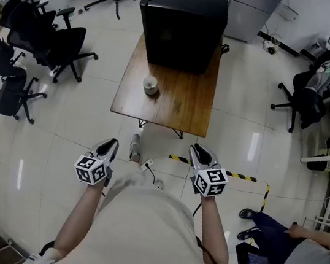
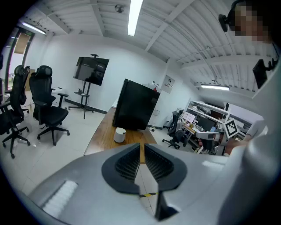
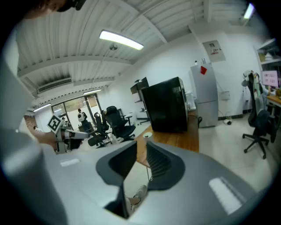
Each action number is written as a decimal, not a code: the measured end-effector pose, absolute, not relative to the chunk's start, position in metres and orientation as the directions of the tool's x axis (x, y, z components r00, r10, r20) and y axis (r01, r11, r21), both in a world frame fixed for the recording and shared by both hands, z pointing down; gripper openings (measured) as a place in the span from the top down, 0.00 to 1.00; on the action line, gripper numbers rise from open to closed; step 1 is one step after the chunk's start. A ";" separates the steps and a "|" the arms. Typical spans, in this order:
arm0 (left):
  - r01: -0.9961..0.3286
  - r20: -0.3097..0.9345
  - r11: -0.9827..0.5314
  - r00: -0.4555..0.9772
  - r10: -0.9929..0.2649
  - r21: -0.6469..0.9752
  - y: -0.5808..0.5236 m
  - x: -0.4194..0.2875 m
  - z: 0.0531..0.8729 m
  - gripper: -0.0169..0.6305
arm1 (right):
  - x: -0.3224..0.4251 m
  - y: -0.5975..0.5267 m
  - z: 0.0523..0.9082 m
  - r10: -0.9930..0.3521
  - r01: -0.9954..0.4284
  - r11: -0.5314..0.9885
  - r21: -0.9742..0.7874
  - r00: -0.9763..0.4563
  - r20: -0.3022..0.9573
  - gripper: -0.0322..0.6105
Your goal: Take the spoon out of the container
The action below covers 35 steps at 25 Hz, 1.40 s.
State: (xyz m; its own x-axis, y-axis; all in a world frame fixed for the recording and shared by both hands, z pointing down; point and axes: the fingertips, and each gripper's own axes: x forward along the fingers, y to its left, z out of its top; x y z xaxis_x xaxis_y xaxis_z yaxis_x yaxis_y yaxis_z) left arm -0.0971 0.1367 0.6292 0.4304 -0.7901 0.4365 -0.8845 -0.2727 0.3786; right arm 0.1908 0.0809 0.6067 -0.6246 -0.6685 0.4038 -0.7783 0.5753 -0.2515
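A small white container (image 1: 150,85) stands on the wooden table (image 1: 181,106), in front of a black cabinet. It also shows in the left gripper view (image 2: 119,134) and, tiny, in the right gripper view (image 3: 147,135). A thin dark handle (image 2: 125,131) sticks out at its rim; the spoon is too small to make out clearly. My left gripper (image 1: 109,144) and right gripper (image 1: 201,151) are held low by my body, well short of the table. The left gripper (image 2: 141,145) is shut with nothing in it. The right gripper (image 3: 141,145) is slightly open and empty.
A big black cabinet (image 1: 184,19) fills the table's far half. Office chairs (image 1: 55,42) stand at the left and another (image 1: 300,100) at the right. Yellow-black tape (image 1: 239,175) and a cable (image 1: 150,168) lie on the tiled floor. A person (image 1: 295,251) sits at the lower right.
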 end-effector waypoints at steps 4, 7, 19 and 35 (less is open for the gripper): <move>-0.881 0.447 -0.308 0.452 -0.772 0.360 0.097 -0.128 0.633 0.96 | 0.152 0.055 0.607 -0.670 -0.788 0.558 -0.260 -0.613 0.419 0.84; -0.870 0.457 -0.359 0.485 -0.745 0.338 0.058 -0.143 0.634 0.96 | 0.127 0.026 0.608 -0.674 -0.801 0.543 -0.252 -0.594 0.439 0.84; -0.765 0.397 -0.559 0.644 -0.654 0.320 -0.059 -0.183 0.619 0.97 | 0.044 -0.081 0.624 -0.664 -0.852 0.420 -0.314 -0.524 0.534 0.84; -0.702 0.432 -0.615 0.709 -0.558 0.359 -0.105 -0.216 0.648 0.97 | -0.024 -0.153 0.713 -0.565 -0.867 0.287 -0.406 -0.496 0.659 0.81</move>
